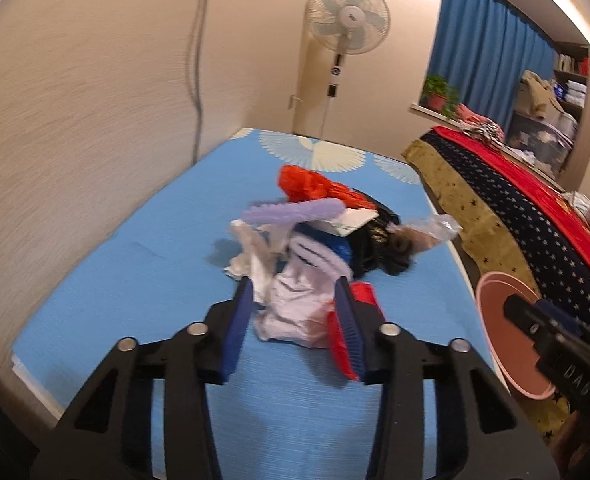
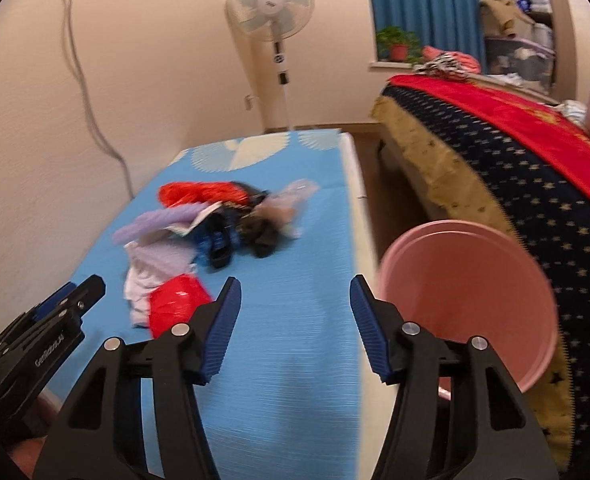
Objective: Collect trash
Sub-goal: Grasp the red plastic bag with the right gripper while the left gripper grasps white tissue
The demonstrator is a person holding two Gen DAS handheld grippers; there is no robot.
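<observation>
— Where's the trash?
— White bag (image 1: 291, 308) lies on the blue mat (image 1: 135, 272), between the left tongs (image 1: 295, 300), pads touching it.
— Right tongs (image 2: 295, 300)?
— Released, empty, beside the pink bin (image 2: 467, 292).

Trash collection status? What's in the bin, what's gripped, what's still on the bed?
Done: nothing visible; what shows of the pink bin looks empty. In hand: the left gripper is around the crumpled white plastic bag at the near end of the pile, pads at its sides; a firm pinch isn't clear. The right gripper is open and empty. Left: the red bags, purple piece and dark wrappers on the blue mattress.
</observation>
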